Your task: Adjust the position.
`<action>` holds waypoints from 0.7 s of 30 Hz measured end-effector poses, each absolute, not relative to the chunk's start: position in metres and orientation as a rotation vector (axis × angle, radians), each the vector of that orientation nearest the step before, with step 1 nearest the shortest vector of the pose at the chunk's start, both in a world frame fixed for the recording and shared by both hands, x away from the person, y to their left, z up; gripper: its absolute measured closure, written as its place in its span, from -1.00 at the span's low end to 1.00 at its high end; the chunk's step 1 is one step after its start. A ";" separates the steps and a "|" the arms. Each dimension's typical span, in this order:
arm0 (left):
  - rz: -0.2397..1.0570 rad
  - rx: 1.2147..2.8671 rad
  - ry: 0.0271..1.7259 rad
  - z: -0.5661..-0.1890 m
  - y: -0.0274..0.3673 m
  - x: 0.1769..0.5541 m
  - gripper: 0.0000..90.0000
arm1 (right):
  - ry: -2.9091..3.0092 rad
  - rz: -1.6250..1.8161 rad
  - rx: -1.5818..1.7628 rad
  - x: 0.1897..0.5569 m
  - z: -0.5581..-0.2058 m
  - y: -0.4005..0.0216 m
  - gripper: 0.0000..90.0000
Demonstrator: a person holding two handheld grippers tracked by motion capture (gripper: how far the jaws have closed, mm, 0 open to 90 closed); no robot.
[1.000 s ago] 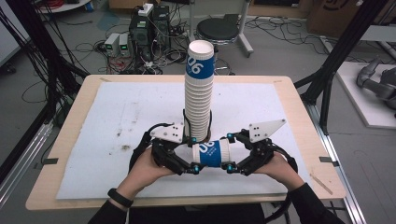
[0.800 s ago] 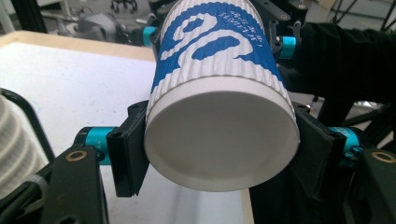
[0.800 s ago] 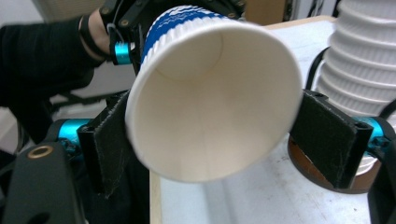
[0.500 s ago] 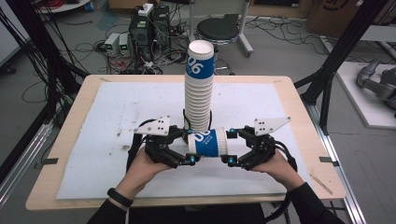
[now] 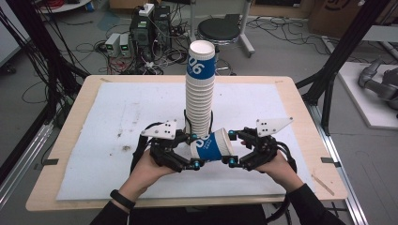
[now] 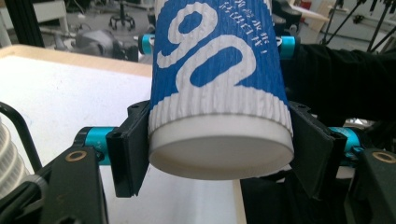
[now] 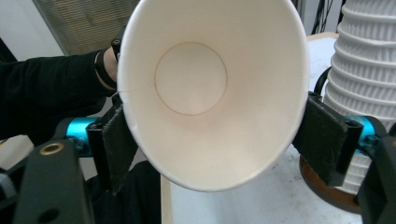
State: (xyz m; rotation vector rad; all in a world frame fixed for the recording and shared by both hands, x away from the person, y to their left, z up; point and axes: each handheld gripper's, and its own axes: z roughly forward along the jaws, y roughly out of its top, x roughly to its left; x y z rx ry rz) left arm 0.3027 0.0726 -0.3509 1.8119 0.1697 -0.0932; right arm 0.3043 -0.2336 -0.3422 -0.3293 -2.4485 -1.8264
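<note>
Item: blue cup (image 5: pixel 212 146), sideways just before the cup stack (image 5: pixel 201 89), base clamped in left claw (image 5: pixel 193 150); right claw (image 5: pixel 231 147), just closing, pinches rim; handover underway—next, probably one claw releases.

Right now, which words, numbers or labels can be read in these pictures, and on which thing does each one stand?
"06": on the top cup of the stack.
"06", seen upside down in the left gripper view: on the blue cup lying between both grippers' jaws.
Small white print line on that blue cup: too small and blurred to read.
</note>
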 end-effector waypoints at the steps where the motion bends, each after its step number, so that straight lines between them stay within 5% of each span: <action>1: -0.076 1.848 0.176 -0.350 0.072 0.302 -0.35 | -2.460 -1.818 -0.324 0.304 -0.342 -0.234 -0.49; 14: -0.086 2.054 0.169 -0.359 0.051 0.299 -0.48 | -2.564 -1.711 -0.280 0.300 -0.342 -0.228 -0.49; 21: -0.105 2.036 0.147 -0.361 0.050 0.298 -0.34 | -2.566 -1.735 -0.280 0.298 -0.341 -0.226 -0.57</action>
